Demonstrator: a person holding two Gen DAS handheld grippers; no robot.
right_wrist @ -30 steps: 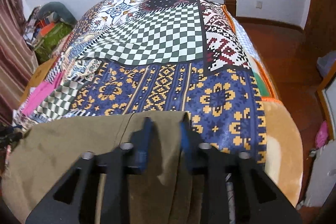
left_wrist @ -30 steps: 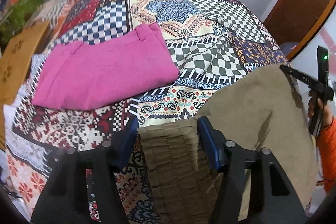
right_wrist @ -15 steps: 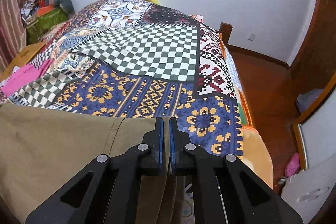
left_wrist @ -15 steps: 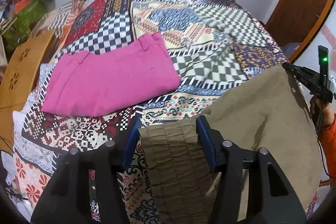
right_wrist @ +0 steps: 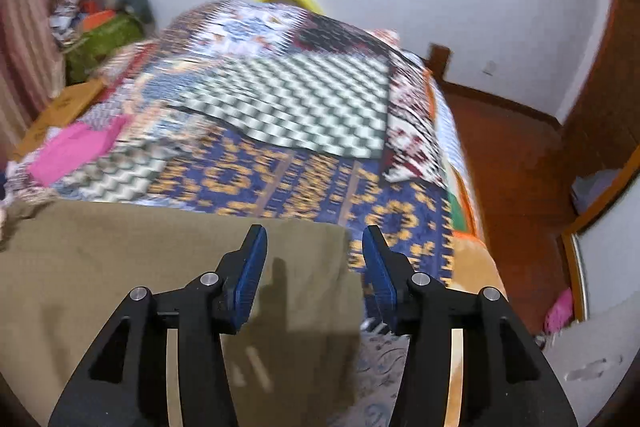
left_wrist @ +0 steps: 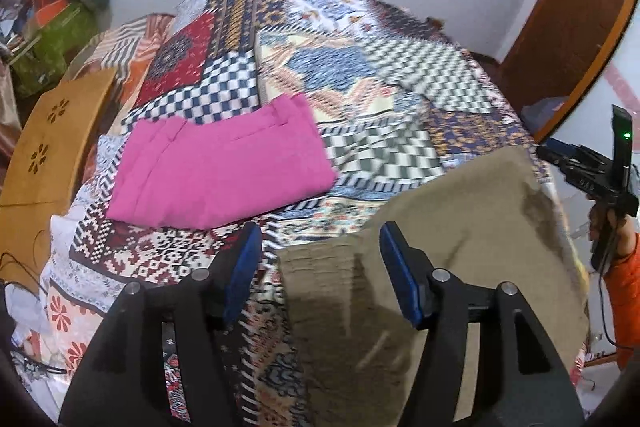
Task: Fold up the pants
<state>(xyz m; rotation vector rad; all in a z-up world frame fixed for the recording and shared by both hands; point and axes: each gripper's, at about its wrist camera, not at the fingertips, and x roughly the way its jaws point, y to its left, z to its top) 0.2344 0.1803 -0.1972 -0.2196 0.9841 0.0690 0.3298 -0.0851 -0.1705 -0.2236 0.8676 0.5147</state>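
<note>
Olive pants [left_wrist: 460,227] lie between both opening grippers.

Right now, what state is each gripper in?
Left gripper: tongs opening, clear of the olive pants.
Right gripper: tongs opening, pants released.

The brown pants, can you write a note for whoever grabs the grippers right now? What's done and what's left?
Left gripper: jaws opening, no pad pressing the pleated waistband of the olive-brown pants, which sits between them.
Right gripper: jaws opening, clear of the pants' other corner below it.
The pants lie on the near edge of the patchwork bedspread, released. The pink garment lies already folded farther back on the left.
Left to do: judging by their flat spread, the pants probably need more folding, then setting beside the pink one.
</note>
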